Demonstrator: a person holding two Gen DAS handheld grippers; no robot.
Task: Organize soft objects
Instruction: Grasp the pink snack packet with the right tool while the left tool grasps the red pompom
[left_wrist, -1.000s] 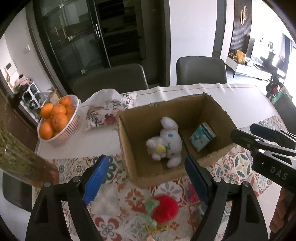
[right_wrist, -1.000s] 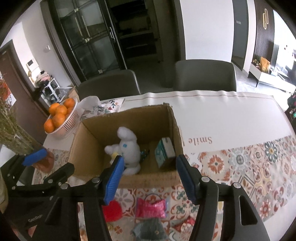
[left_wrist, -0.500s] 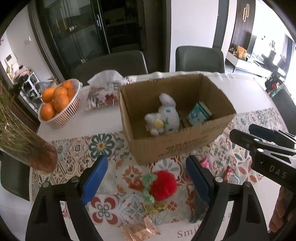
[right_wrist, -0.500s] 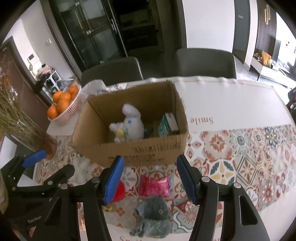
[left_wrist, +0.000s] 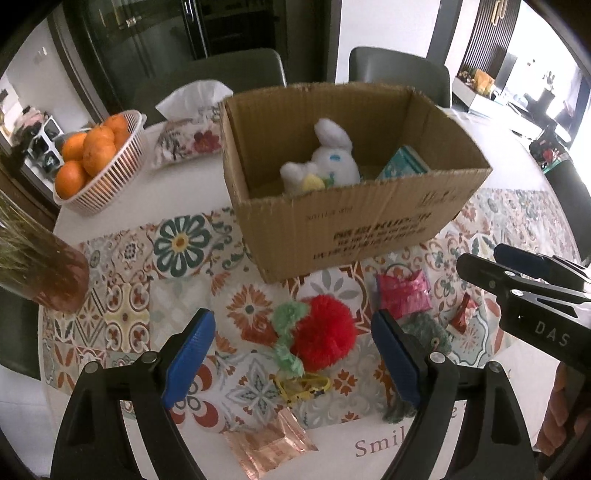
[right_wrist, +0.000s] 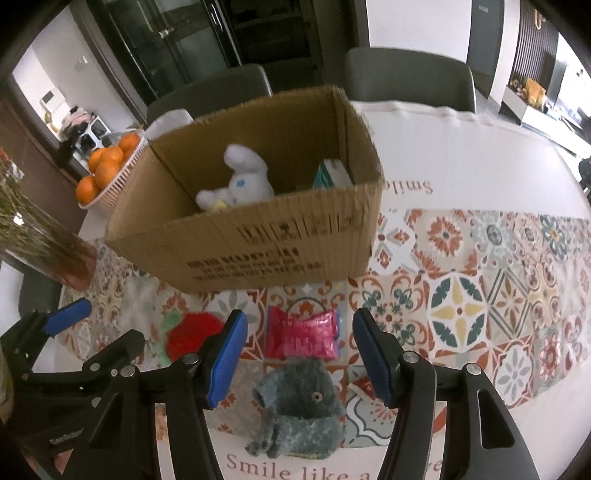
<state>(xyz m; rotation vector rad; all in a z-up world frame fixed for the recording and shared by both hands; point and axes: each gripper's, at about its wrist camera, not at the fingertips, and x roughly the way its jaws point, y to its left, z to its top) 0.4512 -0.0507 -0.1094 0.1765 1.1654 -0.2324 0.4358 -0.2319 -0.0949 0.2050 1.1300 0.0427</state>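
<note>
Both grippers are hanging open and empty: left gripper (left_wrist: 291, 354) over the red fluffy pompom (left_wrist: 323, 336), right gripper (right_wrist: 297, 360) over the grey knitted toy (right_wrist: 295, 410); next, closing and lifting into the cardboard box (left_wrist: 354, 229).

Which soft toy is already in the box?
The white plush bunny, sitting inside the brown cardboard box. The red fluffy pompom toy and the grey-green knitted toy lie outside on the patterned tablecloth.

left claw (left_wrist: 291, 354) agape; right claw (right_wrist: 297, 360) agape, empty
</note>
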